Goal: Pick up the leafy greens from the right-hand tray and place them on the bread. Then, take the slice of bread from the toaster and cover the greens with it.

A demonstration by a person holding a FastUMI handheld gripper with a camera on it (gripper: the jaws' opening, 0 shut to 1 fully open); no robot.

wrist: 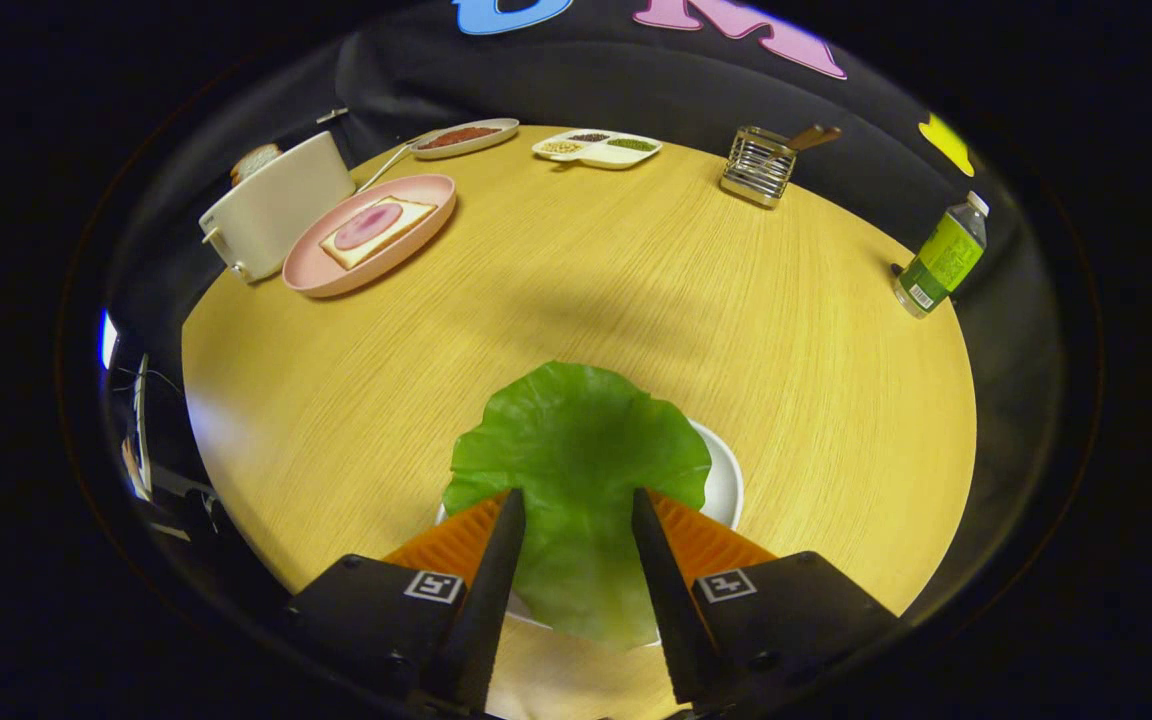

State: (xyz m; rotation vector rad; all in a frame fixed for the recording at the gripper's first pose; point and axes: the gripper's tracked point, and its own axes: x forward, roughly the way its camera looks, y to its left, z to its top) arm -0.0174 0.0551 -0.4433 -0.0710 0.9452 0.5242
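Gripper view: fingers spread, flanking ruffled glossy leafy greens on round white tray; wood-grain table.

Green leaf on a white tray; pale yellow table (fine wood grain); pink plate; cream toaster.

A round light-wood table stands before the booth's black cloth wall.
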